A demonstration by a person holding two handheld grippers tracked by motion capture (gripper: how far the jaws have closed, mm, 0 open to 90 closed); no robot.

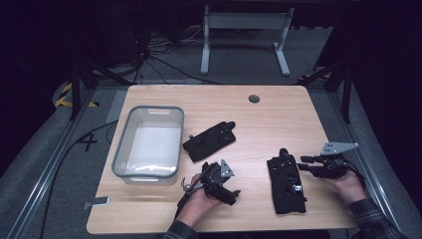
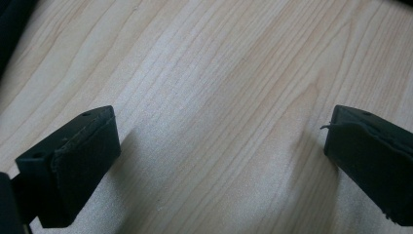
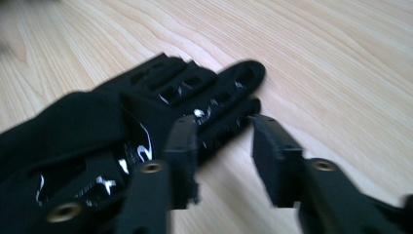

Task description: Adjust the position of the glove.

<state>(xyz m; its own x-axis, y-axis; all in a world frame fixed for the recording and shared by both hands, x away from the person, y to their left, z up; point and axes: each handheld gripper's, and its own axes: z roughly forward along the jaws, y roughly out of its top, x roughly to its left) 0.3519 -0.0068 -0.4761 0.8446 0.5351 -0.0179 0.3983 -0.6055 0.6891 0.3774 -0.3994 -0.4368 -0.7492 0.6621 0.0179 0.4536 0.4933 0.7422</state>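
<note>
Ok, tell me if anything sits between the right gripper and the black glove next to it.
Nothing visible does. The right gripper has its jaws open right at the edge of the black glove, with bare wooden table between and beyond them. The high view shows the same: right gripper beside the glove, no object between.

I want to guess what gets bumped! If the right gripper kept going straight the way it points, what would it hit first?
Probably the black glove. The right gripper points at its finger end, with its fingers open and one already beside the glove's edge. Depth is hard to judge.
</note>
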